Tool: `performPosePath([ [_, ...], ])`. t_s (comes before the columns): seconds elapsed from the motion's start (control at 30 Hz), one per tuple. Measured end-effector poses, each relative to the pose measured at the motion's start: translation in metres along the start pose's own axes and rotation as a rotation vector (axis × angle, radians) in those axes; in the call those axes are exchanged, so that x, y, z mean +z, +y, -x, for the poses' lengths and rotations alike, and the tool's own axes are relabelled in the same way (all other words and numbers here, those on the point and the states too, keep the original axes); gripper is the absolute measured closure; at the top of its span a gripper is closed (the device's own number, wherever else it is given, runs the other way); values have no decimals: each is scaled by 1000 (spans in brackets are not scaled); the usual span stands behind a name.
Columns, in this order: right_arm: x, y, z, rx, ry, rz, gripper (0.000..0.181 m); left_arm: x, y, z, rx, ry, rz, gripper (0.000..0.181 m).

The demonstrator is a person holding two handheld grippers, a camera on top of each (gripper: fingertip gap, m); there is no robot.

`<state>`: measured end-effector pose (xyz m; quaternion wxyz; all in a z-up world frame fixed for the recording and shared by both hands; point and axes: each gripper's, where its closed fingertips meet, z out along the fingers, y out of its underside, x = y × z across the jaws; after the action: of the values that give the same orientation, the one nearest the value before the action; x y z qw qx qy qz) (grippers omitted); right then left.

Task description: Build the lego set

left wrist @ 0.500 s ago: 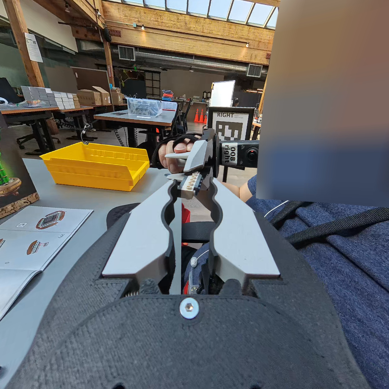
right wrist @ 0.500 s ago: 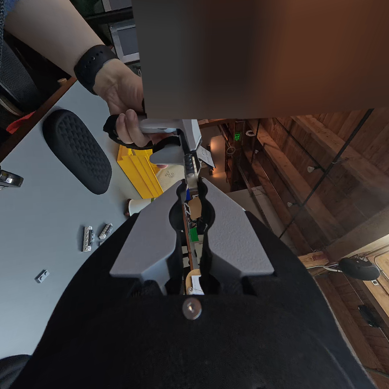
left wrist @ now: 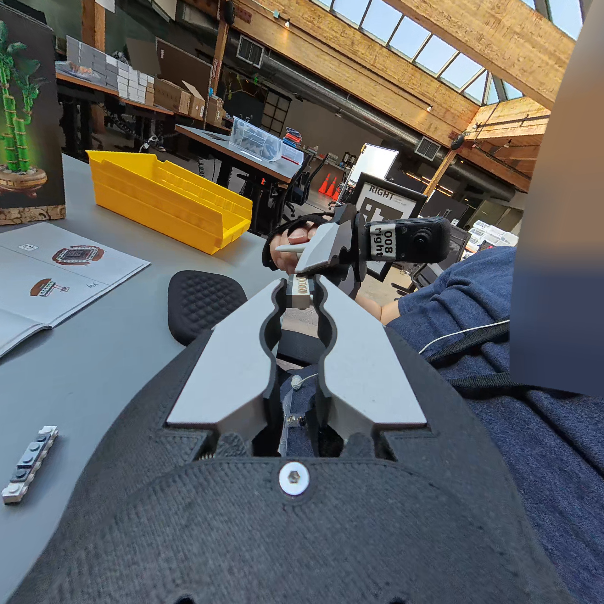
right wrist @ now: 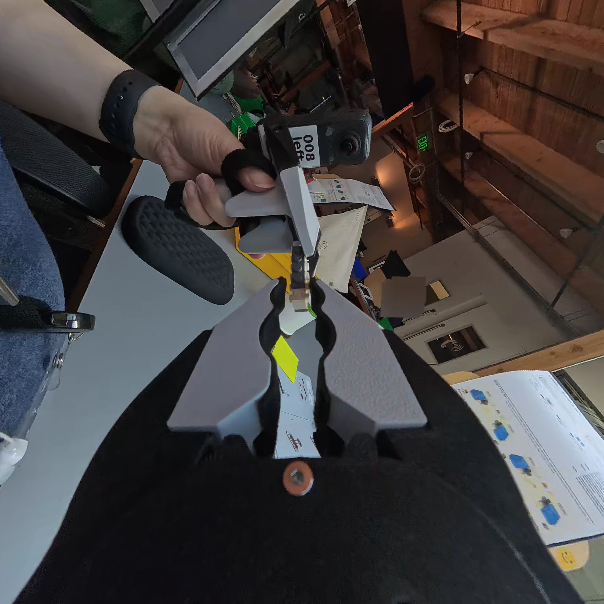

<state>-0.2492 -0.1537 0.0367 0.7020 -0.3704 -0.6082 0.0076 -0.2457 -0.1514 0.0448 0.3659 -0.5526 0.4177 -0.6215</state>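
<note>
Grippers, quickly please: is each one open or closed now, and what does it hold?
Left gripper: closed on one end of the grey lego strip.
Right gripper: closed on the other end of the same strip, in the air.

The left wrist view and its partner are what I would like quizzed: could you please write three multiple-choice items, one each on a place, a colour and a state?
1. Where does the loose grey plate strip lie?
A. in the bin
B. on the grey table, left of the left gripper
C. on the instruction booklet

2. What colour is the storage bin?
A. yellow
B. blue
C. red

3. How does the left gripper stand?
A. wide open
B. shut on nothing
C. shut on the lego piece

Key:
1 B, it rests on bare tabletop, at the picture's lower left.
2 A, its walls are yellow.
3 C, both fingertips press the pale piece, which the right gripper meets from above.
</note>
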Motion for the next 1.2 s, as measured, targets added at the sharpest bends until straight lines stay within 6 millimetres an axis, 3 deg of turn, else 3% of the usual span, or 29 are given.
performPosePath([
  [0.13,5,1,3,88,-26,-15,156,-3,-2,-8,95,33,-43,168],
  [0.23,5,-4,6,411,-154,-61,137,-7,-2,-17,332,-15,-48,167],
  [0.3,2,-14,12,624,-291,-103,136,-7,1,-19,513,-81,-12,168],
  [0.37,3,-16,10,738,-321,-99,140,-6,2,-25,638,-109,-3,167],
  [0.47,3,-18,12,728,-338,-101,162,-3,6,-32,679,-87,19,167],
  [0.6,0,-21,20,688,-377,-98,163,-4,10,-38,707,-51,27,167],
  [0.67,1,-20,30,709,-428,-70,164,-4,15,-40,682,-24,46,168],
  [0.77,8,-7,23,763,-351,-57,162,-7,17,-25,585,-77,64,167],
  [0.83,13,13,17,655,-213,1,121,-9,25,-4,432,-148,110,167],
  [1.0,22,34,44,234,-95,156,152,-13,38,30,28,-254,52,168],
  [1.1,28,55,45,224,-37,262,160,-14,50,48,-83,-304,49,167],
  [1.2,31,64,56,381,-121,278,169,-16,59,58,-174,-306,64,167],
])
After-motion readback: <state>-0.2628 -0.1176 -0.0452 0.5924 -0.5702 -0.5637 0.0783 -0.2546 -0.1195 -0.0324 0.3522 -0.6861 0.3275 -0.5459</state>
